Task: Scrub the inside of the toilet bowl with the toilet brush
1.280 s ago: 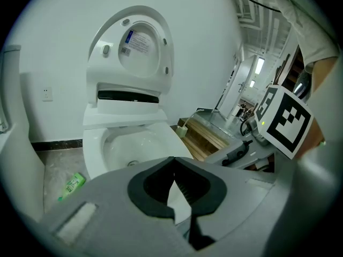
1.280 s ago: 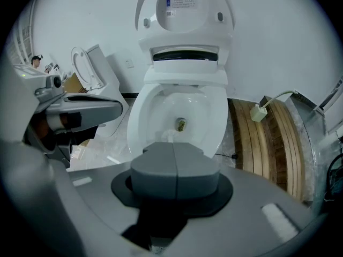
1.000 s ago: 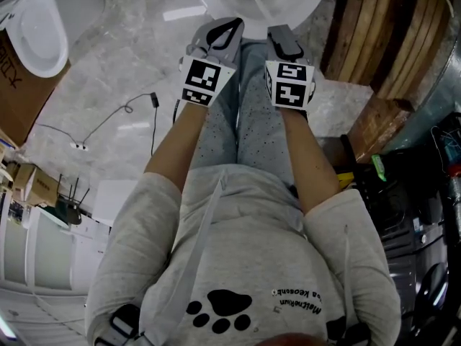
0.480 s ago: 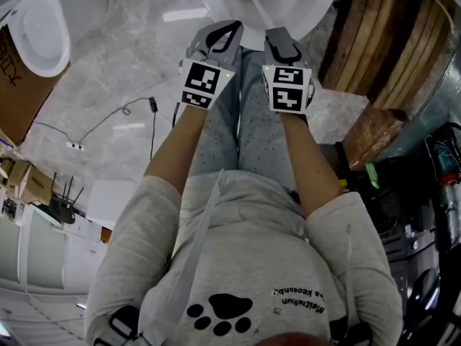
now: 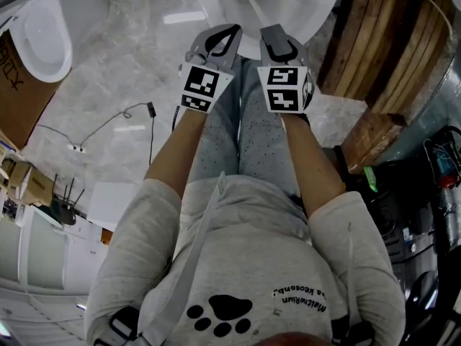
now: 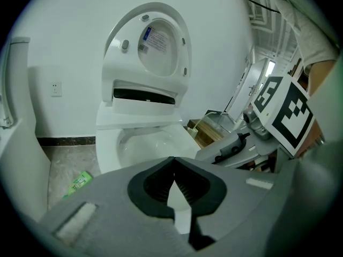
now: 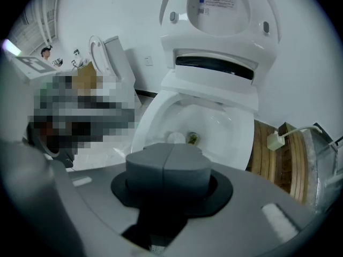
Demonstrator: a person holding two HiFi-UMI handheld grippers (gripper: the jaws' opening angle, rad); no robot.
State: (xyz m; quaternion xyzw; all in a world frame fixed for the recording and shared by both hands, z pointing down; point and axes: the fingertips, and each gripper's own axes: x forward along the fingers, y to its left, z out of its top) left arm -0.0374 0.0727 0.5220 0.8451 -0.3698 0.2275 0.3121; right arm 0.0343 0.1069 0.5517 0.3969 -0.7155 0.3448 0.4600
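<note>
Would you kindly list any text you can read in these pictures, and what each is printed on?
None reads clearly.
Toilet-lid sticker: print too small.
Grey shirt: one line, upside down, not legible.
Cardboard box: letters cut off, unreadable.
Green packet: too blurred.

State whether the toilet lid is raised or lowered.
Raised: the lid stands upright behind the open bowl in both gripper views.

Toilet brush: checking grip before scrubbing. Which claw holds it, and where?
The right claw grips the toilet brush by its handle; the left claw holds nothing.
</note>
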